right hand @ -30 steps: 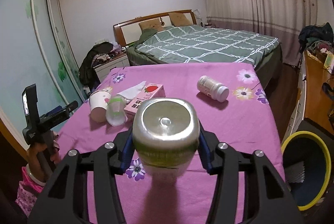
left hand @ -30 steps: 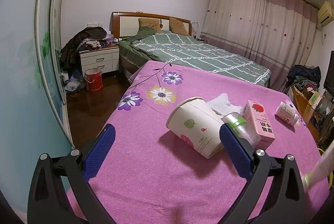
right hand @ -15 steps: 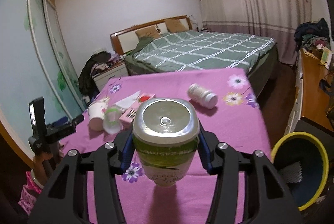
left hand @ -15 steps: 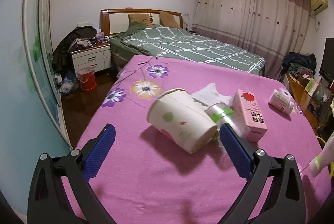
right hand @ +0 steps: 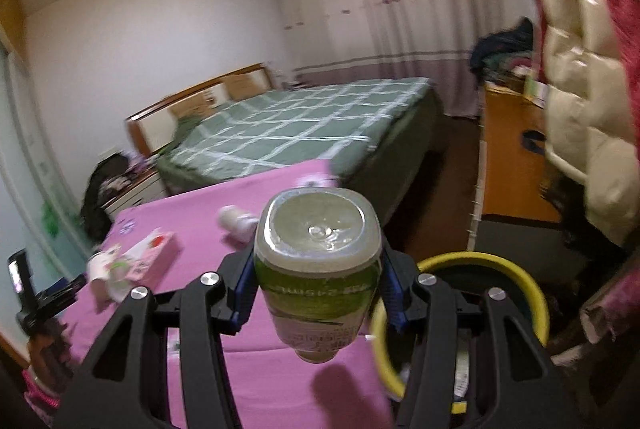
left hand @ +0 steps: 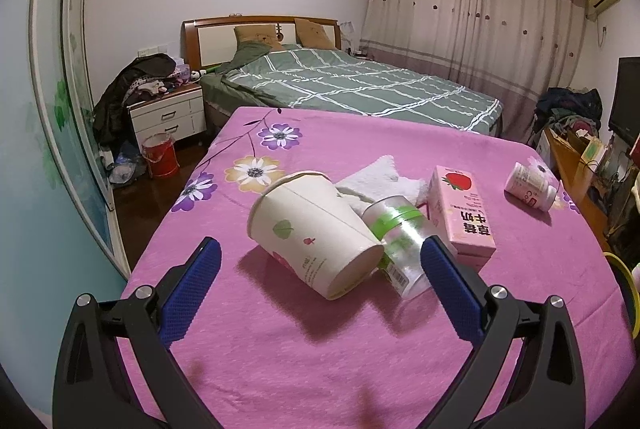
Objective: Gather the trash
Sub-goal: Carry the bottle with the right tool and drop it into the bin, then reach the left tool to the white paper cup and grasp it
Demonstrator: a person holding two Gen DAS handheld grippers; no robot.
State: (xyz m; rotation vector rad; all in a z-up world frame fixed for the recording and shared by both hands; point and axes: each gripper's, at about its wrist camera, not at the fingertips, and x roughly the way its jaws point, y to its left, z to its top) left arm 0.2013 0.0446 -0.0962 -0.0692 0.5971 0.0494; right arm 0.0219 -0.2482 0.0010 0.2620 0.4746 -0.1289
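My right gripper [right hand: 316,293] is shut on a green-labelled plastic bottle [right hand: 316,269], held bottom-forward above the pink bed's edge, just left of the yellow-rimmed trash bin [right hand: 520,277]. My left gripper [left hand: 320,269] is open, its blue pads either side of a tipped white paper cup [left hand: 312,229] and a clear plastic cup [left hand: 400,241] lying on the pink bedspread [left hand: 280,349]. A pink strawberry milk carton [left hand: 464,209], a crumpled white tissue [left hand: 380,181] and a small white bottle [left hand: 530,185] lie beyond. The carton [right hand: 154,249] and small bottle [right hand: 238,223] also show in the right wrist view.
A green checked bed [left hand: 360,85] stands behind, with a white nightstand [left hand: 168,117] and red bucket [left hand: 160,157] on the left floor. A wooden desk [right hand: 516,157] and hanging padded coat [right hand: 580,89] are on the right. Sliding wardrobe doors [left hand: 60,109] line the left.
My right gripper has swung right with the bottle, bringing the yellow bin up close. My left gripper has moved nearer the paper cup and the clear cup.
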